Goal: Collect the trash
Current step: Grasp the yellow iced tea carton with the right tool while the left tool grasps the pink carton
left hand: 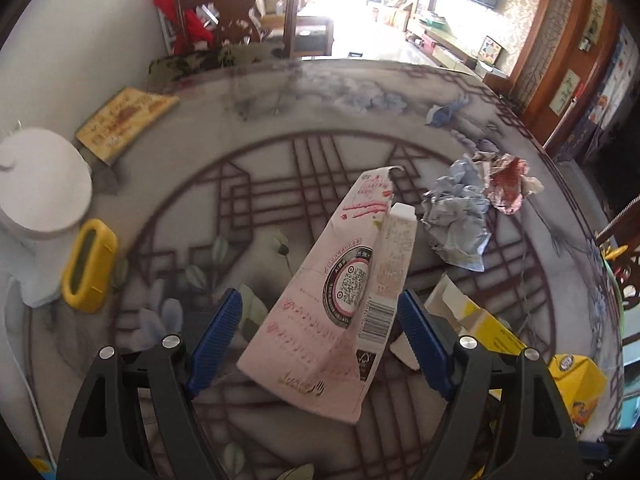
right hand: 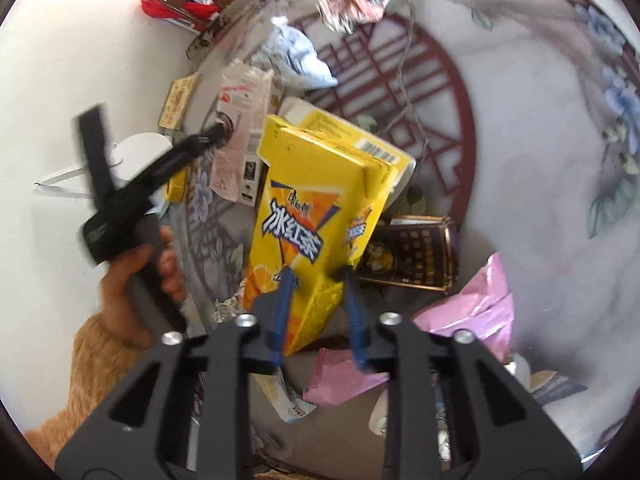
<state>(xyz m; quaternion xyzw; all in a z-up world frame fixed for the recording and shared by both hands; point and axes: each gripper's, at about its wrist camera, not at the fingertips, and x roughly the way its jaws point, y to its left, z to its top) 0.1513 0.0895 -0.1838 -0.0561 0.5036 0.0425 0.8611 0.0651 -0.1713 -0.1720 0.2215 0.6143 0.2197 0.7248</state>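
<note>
So the right tongs (right hand: 318, 304) are clenched on the bottom corner of the yellow tea carton (right hand: 316, 216). Both blue pads pinch it, and it sticks up toward 12 o'clock in the right wrist view, tilted a bit. Looks to me like the pickup on that one is done and it just needs carrying off to wherever the trash goes. A pink plastic bag (right hand: 476, 304) sits at about 4 o'clock from the carton, which could be the target, but I can't say for sure.

The left tongs (left hand: 320, 336) are released, jaws wide, with the pink milk carton (left hand: 340, 292) lying flat on the tabletop (left hand: 160, 208) right between them. The pads aren't touching it. So that side looks mid-approach: drop a little lower, then squeeze across the carton's width.

Still waiting: a crumpled blue paper wad (left hand: 460, 216) at 2 o'clock from the pink carton, with a crumpled red-and-white wrapper (left hand: 510, 184) touching it just beyond. A dark can (right hand: 412, 252) lies on its side at 3 o'clock of the yellow carton.
</note>
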